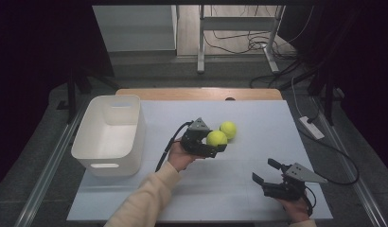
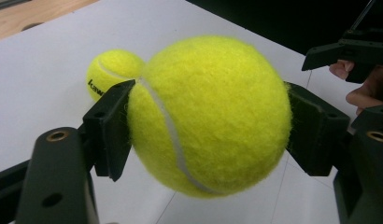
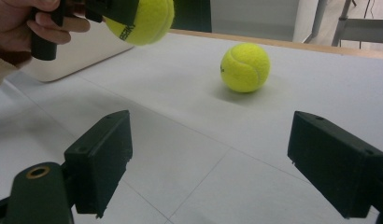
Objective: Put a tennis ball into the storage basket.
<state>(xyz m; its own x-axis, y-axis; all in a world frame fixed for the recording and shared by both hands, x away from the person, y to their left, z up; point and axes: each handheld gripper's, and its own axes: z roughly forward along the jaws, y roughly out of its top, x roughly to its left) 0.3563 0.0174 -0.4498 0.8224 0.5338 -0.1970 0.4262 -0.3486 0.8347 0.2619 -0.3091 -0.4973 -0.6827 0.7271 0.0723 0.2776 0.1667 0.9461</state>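
My left gripper (image 1: 212,143) is shut on a yellow tennis ball (image 1: 216,138), lifted a little above the white table top (image 1: 258,113). In the left gripper view the held ball (image 2: 217,93) sits squeezed between the two black jaws. A second tennis ball (image 1: 228,129) (image 3: 244,66) rests on the table just behind it, and its edge shows behind the held ball (image 2: 110,70). My right gripper (image 1: 264,171) (image 3: 217,154) stands open near the front right of the table, with nothing between its jaws. From there the held ball (image 3: 143,18) appears at upper left.
A white plastic bin (image 1: 135,142) stands at the left side of the table, with nothing inside. Cables and table legs lie on the floor beyond the far edge. A power strip (image 1: 311,127) lies off the right edge.
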